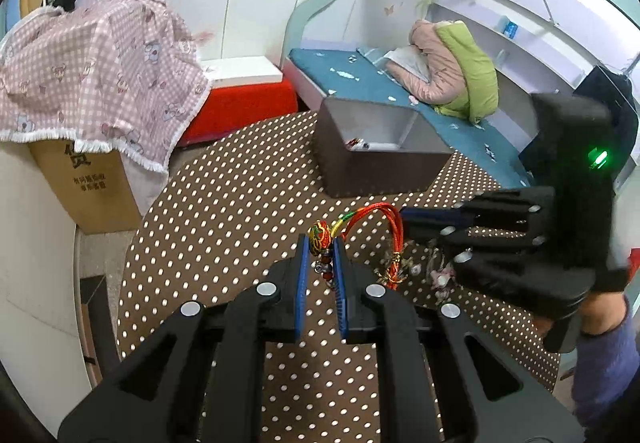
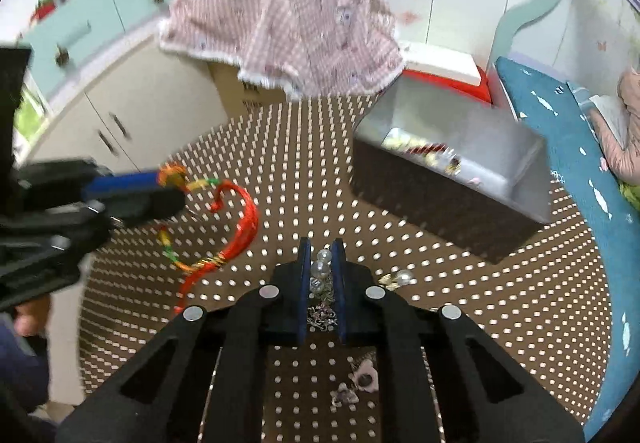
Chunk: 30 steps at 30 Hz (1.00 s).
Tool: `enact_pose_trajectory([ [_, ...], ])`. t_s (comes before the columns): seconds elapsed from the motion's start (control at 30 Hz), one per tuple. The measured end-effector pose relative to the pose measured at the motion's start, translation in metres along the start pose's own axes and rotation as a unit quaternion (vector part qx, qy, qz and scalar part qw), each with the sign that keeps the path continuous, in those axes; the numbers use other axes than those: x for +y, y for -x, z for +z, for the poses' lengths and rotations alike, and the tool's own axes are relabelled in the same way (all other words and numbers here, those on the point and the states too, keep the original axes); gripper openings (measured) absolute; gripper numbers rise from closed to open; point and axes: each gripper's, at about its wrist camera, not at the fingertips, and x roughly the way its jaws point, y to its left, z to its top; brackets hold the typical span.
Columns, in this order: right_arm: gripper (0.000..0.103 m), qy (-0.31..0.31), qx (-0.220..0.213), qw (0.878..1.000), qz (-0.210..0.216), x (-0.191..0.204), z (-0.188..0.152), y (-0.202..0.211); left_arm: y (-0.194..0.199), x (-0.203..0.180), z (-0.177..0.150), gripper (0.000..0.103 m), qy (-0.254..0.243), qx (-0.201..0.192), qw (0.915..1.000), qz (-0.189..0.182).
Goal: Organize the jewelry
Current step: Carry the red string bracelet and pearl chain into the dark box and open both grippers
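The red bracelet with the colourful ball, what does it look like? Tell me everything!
The bracelet is a loop of shiny red cords with a stretch of green and yellow braid and gold wrapping near its knot. At one end sits a woven ball in red, green and yellow, with small beads hanging under it. The left gripper is shut on that ball, and the red loop arches above the dotted tablecloth.

The counter (image 1: 224,211) wears a brown cloth with white dots. On it sits a dark brown box (image 1: 376,163), pale grey inside. Near the box, the cord bracelet (image 2: 236,227) is red, with yellow and green stretches. Both black grippers have blue pads (image 1: 304,275). Behind the box hangs a pink checked cloth (image 1: 96,75).
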Motion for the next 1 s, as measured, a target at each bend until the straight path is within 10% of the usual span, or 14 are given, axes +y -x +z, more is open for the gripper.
enact_pose_trajectory([
  [0.5, 0.008, -0.026, -0.1, 0.994, -0.025, -0.04, 0.05, 0.08, -0.007, -0.047, 0.103, 0.012, -0.05, -0.035, 0.9981, -0.012],
  [1.0, 0.009, -0.07, -0.076, 0.994, -0.045, -0.097, 0.074, 0.034, -0.127, -0.065, 0.152, 0.013, -0.082, 0.03, 0.9938, 0.069],
])
